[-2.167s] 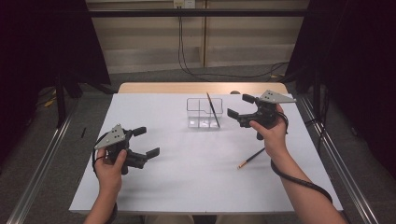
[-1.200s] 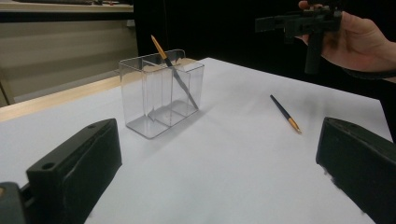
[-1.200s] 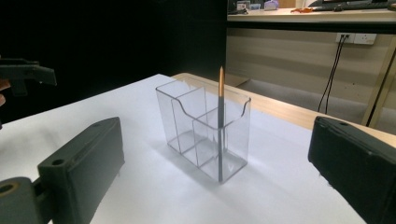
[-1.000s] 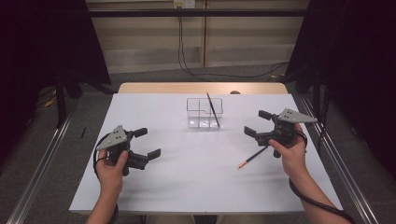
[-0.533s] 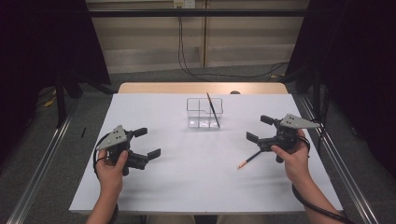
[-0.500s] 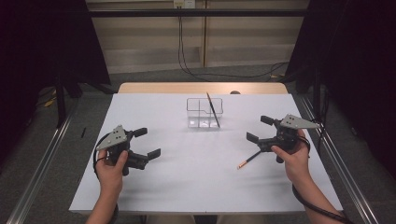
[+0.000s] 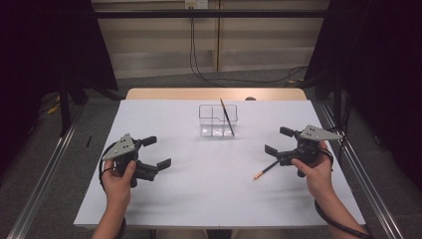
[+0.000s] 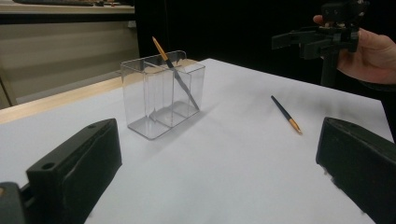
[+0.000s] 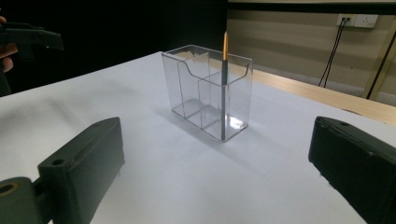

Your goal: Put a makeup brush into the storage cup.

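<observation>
In the high view the near end of the loose pencil [image 7: 264, 171] ran under the right gripper [image 7: 279, 141] — where it stopped couldn't be told. The clear organizer [image 7: 218, 121] was too small there to count compartments or say which one held the leaning pencil [image 7: 227, 117]. In the left gripper view, both own jaws were cut off by the bottom edge, the far one by the right edge too. Right gripper view: same, jaws cropped at bottom and sides — and the left gripper [image 9: 29, 39] was clipped at the pic's left edge, w/ its jaw gap unreadable.
</observation>
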A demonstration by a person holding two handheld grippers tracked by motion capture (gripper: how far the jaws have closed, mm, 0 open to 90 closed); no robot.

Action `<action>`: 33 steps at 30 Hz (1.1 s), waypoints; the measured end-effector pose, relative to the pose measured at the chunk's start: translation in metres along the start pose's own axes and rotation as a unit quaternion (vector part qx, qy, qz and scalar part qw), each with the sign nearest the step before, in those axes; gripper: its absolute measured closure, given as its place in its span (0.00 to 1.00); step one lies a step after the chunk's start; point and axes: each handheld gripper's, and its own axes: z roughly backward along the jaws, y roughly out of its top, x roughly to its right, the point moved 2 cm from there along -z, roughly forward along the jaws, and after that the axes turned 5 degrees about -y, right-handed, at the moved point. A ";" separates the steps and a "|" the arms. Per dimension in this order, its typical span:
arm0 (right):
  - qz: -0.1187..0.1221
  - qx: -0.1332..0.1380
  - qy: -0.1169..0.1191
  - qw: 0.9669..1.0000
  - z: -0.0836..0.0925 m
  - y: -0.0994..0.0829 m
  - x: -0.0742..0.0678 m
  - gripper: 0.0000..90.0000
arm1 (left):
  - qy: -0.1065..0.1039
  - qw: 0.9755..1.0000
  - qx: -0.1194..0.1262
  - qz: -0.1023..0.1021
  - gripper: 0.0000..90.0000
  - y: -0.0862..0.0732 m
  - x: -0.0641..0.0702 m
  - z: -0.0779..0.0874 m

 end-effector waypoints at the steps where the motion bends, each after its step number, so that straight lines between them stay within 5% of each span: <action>1: 0.000 -0.003 0.000 1.000 0.000 0.000 0.000 0.03 | 0.000 1.000 0.000 0.000 0.00 0.000 0.000 0.000; 23: 0.004 -0.085 0.007 0.996 -0.003 -0.003 0.009 0.03 | -0.002 1.000 0.000 0.002 0.00 -0.001 0.000 -0.001; 33: 0.024 -0.147 0.021 0.989 -0.008 -0.002 0.009 0.04 | -0.002 1.000 -0.004 0.001 0.00 -0.001 0.000 -0.002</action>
